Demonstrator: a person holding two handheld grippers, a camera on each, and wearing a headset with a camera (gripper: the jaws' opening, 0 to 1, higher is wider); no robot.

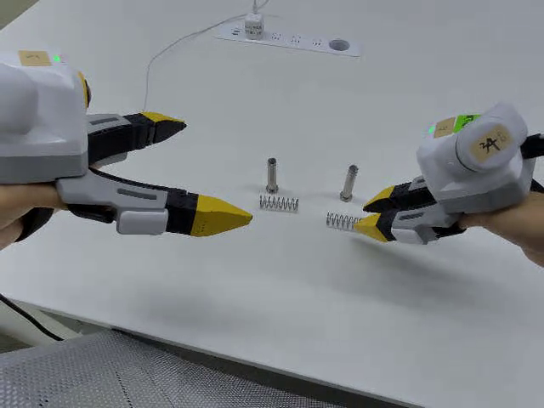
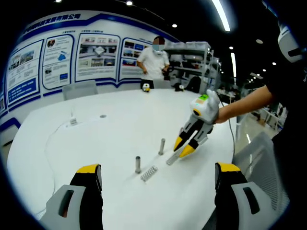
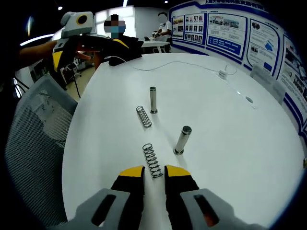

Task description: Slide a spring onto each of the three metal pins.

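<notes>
Head view, white workbench top [image 1: 255, 297]: carries two short grey metal pins and two small coiled steel springs.
First grey metal pin [image 1: 272, 175]: stands on its base near the middle of the top, on the left gripper's side.
Second grey metal pin [image 1: 348, 183]: stands on its base beside the first, apart from it, on the right gripper's side.
First coiled steel spring [image 1: 279, 203]: lies on its side just in front of the first pin's base.
Second coiled steel spring [image 1: 342, 221]: lies on its side in front of the second pin, with one end at the right gripper's tips.
Right gripper [image 1: 367, 216]: yellow-tipped black jaws set at a narrow gap. In the right gripper view the spring's near end lies within that gap, not clamped.
Left gripper [image 1: 208, 174]: yellow-tipped jaws spread wide and holding nothing, well apart from the pins.
White power strip [image 1: 289, 37]: lies at the far side of the top.
</notes>
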